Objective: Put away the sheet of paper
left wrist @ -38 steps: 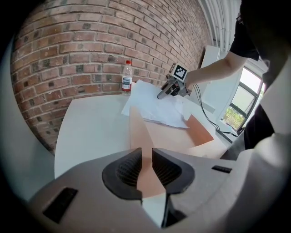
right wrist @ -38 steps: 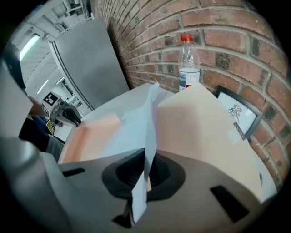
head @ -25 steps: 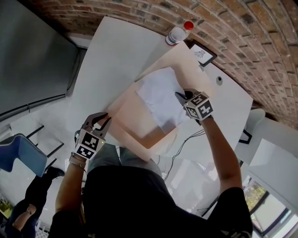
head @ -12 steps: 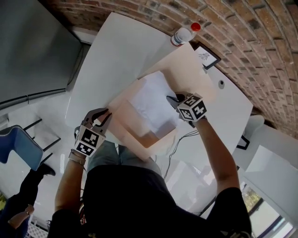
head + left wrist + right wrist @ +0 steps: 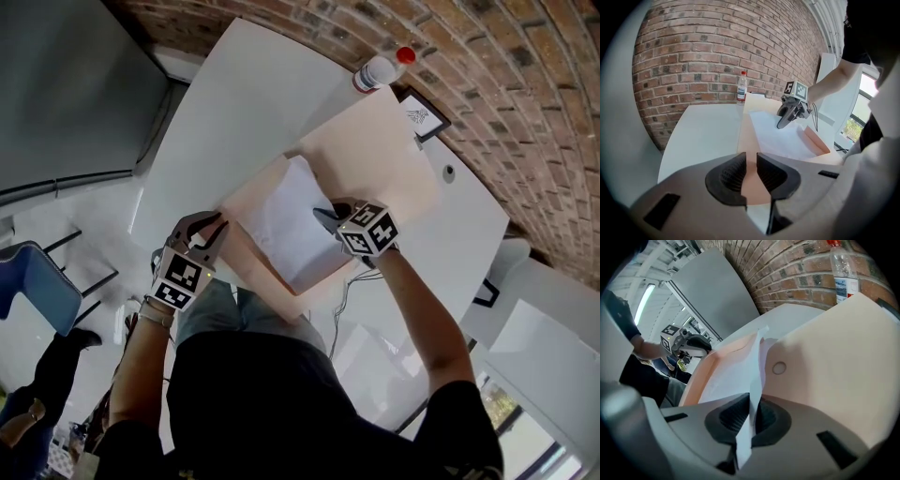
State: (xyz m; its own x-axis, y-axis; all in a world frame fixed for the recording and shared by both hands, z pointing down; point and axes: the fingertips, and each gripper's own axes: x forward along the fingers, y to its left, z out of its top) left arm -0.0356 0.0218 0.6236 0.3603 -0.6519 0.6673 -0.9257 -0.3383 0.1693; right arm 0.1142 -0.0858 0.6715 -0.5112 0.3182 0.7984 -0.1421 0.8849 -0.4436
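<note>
Sheet of paper (image 5: 286, 220): white, single, thin; lies in the mouth of the peach document folder (image 5: 375, 150), between the raised front lip and the flap thrown open toward the brick wall; folder flat on the white desk (image 5: 234, 103)

Handling (judged): very light, limp, creases easily; bows where unsupported, as the right gripper view shows it curling up out of the grip; smooth enough to slide against the folder lining, but a corner may catch on the lip and buckle if pushed from one point; best held at an edge, near mid-length, and fed in flat and low

Right gripper (image 5: 323, 217): fingers pressed together on the sheet's right edge, paper standing between the pads

Left gripper (image 5: 214, 232): fingers closed to a thin slit on the folder's near left corner, peach cover showing between the pads; appears to hold the lip up so the pocket stays open

Folder: semi-stiff card or plastic, snap button (image 5: 778, 367) on the flap; holds its shape better than the sheet

Not made out: how far the sheet sits inside the pocket; its right edge, covered by the right gripper in the head view; any print on it; the desk's near edge, hidden by the person's body

Other: water bottle (image 5: 380, 67) with a red cap and a small framed card (image 5: 417, 114) beyond the flap, print too small to read
</note>
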